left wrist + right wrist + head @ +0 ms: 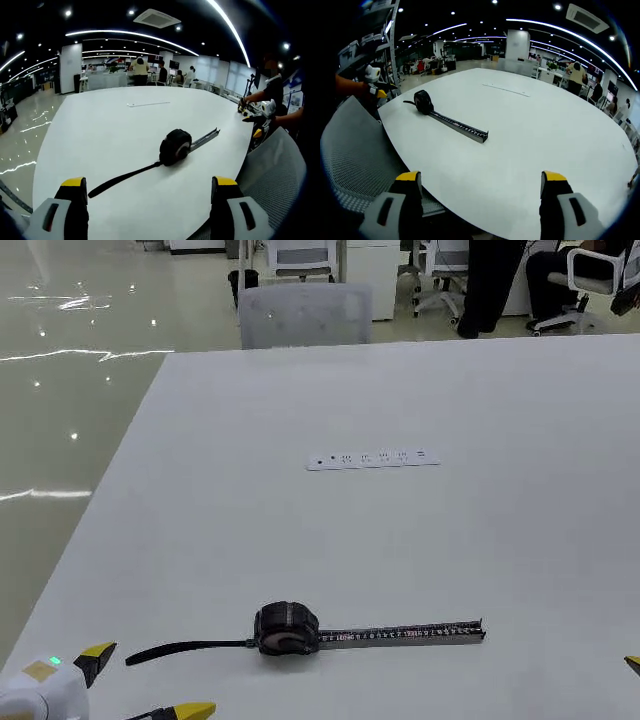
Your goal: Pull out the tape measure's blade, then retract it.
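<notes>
A black tape measure [287, 629] lies near the front edge of the white table [400, 530]. Its blade [405, 633] is drawn out flat to the right, and a black strap [185, 649] trails to the left. My left gripper [145, 682] stands open at the bottom left, short of the strap's end. One yellow fingertip [633, 664] of my right gripper shows at the right edge. In the left gripper view, the left gripper [150, 182] is open with the tape measure [175, 146] ahead. In the right gripper view, the right gripper [480, 176] is open, well back from the blade's tip [482, 135].
A white power strip [372, 458] lies at mid-table. A grey chair [305, 315] stands at the far edge, with people and office chairs beyond. A mesh chair back [350, 150] sits below the table's near edge, between the two grippers.
</notes>
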`<action>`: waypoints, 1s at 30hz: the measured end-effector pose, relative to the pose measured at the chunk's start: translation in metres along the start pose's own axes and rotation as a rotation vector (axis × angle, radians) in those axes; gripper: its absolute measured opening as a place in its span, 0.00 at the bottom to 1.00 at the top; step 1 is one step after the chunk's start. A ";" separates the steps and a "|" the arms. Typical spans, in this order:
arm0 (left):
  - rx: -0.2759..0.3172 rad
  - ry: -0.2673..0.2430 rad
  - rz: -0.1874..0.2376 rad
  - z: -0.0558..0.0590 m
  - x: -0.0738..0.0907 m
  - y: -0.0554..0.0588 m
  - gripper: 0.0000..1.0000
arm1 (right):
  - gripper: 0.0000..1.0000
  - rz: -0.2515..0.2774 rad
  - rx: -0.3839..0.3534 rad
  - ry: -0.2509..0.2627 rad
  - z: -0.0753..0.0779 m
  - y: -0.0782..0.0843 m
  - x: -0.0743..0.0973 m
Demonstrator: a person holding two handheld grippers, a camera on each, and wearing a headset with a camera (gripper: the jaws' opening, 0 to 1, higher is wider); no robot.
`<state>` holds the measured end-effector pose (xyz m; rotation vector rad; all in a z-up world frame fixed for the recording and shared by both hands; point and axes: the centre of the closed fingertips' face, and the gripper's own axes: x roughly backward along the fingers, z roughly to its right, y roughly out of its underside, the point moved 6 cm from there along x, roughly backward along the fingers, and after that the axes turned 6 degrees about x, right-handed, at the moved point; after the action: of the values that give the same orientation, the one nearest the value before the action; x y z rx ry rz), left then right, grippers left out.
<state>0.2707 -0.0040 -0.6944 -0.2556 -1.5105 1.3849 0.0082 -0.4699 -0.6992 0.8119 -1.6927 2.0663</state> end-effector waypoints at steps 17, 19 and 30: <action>0.006 0.034 -0.043 0.014 -0.005 0.010 1.00 | 1.00 -0.014 0.009 -0.015 0.001 0.004 0.012; 0.009 0.033 -0.044 0.013 -0.004 0.011 1.00 | 1.00 -0.009 0.000 -0.013 0.003 0.004 0.013; 0.009 0.028 -0.031 0.017 -0.006 0.006 1.00 | 1.00 -0.008 0.021 -0.014 0.004 0.002 0.013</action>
<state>0.2572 -0.0170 -0.6989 -0.2445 -1.4790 1.3575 -0.0022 -0.4753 -0.6918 0.8399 -1.6746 2.0809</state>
